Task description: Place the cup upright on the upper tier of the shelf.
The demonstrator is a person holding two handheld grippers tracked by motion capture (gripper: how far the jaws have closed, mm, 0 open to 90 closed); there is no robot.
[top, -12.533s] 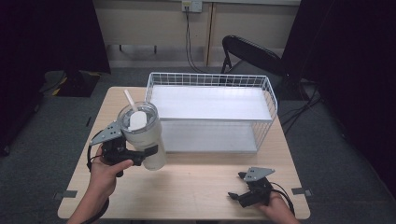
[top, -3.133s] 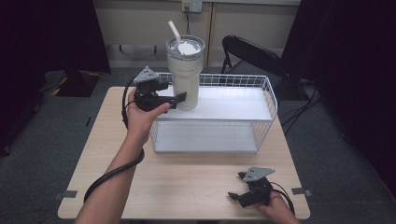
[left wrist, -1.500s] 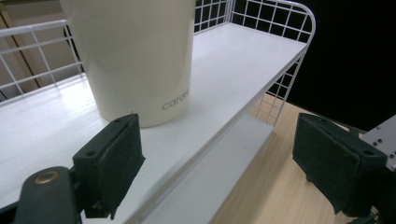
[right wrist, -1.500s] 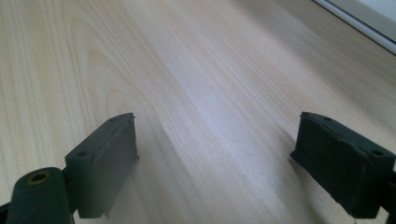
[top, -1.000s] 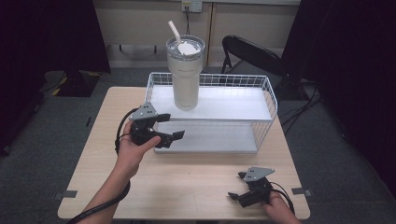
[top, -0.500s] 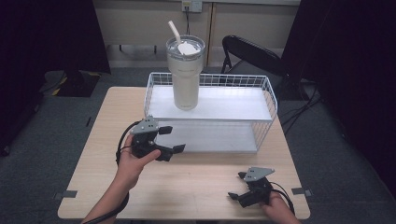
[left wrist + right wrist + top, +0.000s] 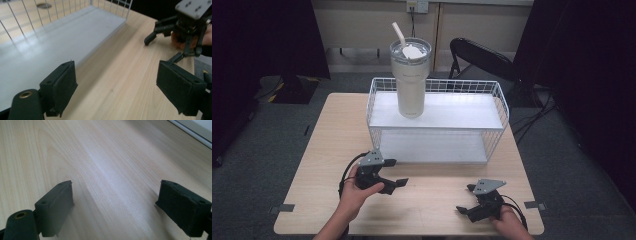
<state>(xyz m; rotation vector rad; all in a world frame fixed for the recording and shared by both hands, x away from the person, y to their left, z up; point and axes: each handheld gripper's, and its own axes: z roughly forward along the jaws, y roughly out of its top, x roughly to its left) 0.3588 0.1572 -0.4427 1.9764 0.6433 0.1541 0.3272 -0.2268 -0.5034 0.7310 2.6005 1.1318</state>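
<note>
A tall cream tumbler (image 7: 410, 80) with a lid and straw stands upright on the top shelf of the white wire rack (image 7: 437, 111), toward its left end. My left gripper (image 7: 396, 173) is held low over the table in front of the rack's left part, open and empty. In the left gripper view its jaws (image 7: 116, 87) stand wide apart, facing the rack's lower shelf (image 7: 37, 50) and the right gripper (image 7: 185, 27) across the wood. My right gripper (image 7: 466, 199) rests near the table's front right, open with nothing in it (image 7: 115, 205).
The light wooden table (image 7: 327, 145) has bare wood left of the rack and along the front between the two grippers. A black chair (image 7: 482, 57) stands behind the table. The rack's base edge (image 7: 197, 127) shows in the right gripper view.
My left gripper let go of the tumbler on the rack's top shelf and came back down to the table's front. The tumbler stays put. The right gripper has not moved.
</note>
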